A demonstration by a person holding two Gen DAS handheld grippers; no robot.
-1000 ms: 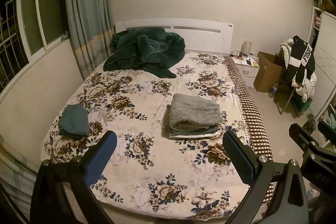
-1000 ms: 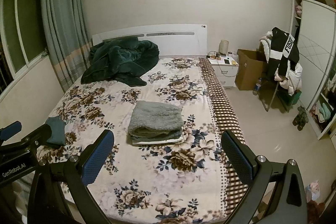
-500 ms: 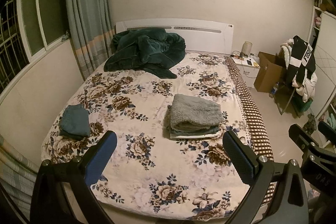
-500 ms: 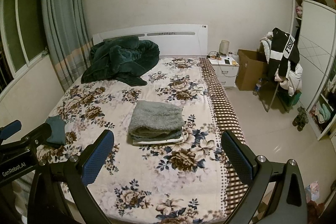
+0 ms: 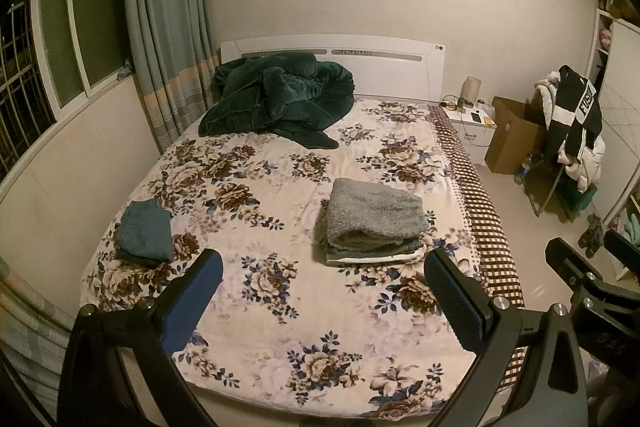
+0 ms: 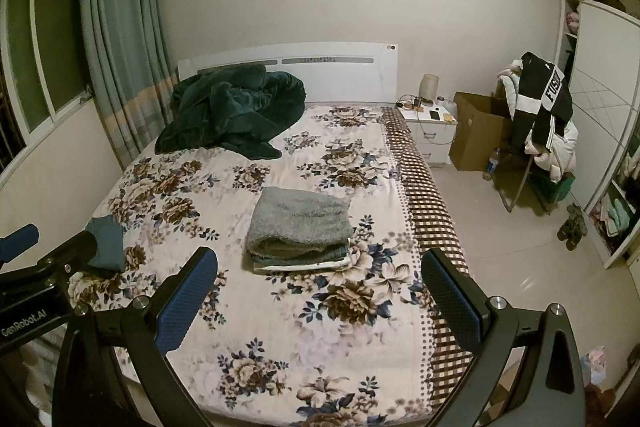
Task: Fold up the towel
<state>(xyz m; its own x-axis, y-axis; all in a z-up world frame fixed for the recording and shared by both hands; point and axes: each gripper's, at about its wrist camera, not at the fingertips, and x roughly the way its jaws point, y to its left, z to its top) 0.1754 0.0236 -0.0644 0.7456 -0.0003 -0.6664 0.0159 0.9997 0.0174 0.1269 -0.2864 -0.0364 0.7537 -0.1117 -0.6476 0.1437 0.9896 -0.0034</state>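
Towel, grey and shaggy, lies folded in a thick rectangle atop a flat stack on the floral bed, right of centre. A small teal cloth sits folded near the left edge. Both hand-held grippers, left and right, hang spread and empty above the foot.

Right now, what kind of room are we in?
A home bedroom, most likely: a bed with a floral cover and white headboard, a nightstand beside it, and folded towels stacked on the bed.
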